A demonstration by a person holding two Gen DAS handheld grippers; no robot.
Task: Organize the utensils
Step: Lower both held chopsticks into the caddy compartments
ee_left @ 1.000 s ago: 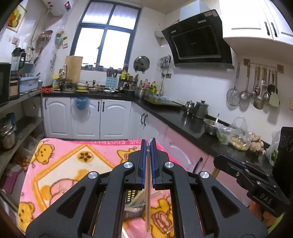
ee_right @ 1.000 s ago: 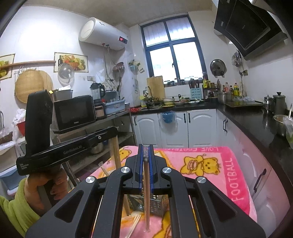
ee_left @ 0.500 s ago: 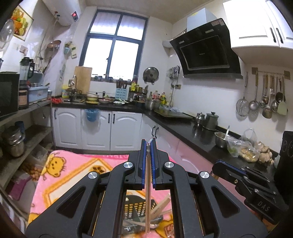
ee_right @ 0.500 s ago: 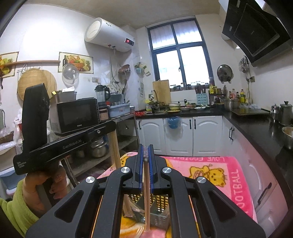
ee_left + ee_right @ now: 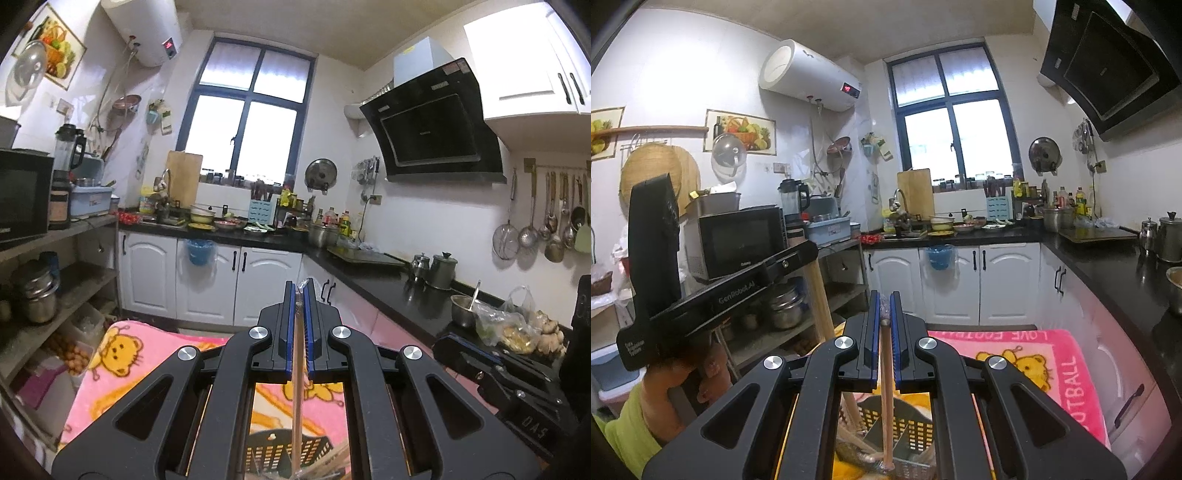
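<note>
We have two wrist fisheyes, each looking forward along its hand-held gripper's fingers, roughly level, aimed at the far window (image 5: pixel 251 110). Left view skews toward the range hood (image 5: pixel 432 125) side; right view toward the microwave (image 5: pixel 735 240) shelf. Both share window, white cabinets (image 5: pixel 960 280), pink blanket (image 5: pixel 122 362), and a slotted basket (image 5: pixel 908 435) close below.

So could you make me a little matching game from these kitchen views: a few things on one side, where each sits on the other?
Things:
1. water heater
2. microwave
3. ladles
4. slotted basket

Places:
A. on the pink blanket, below the right gripper
B. on the shelf rack
C. high on the wall
D. hanging from a wall rail

Pairs: 1-C, 2-B, 3-D, 4-A
</note>
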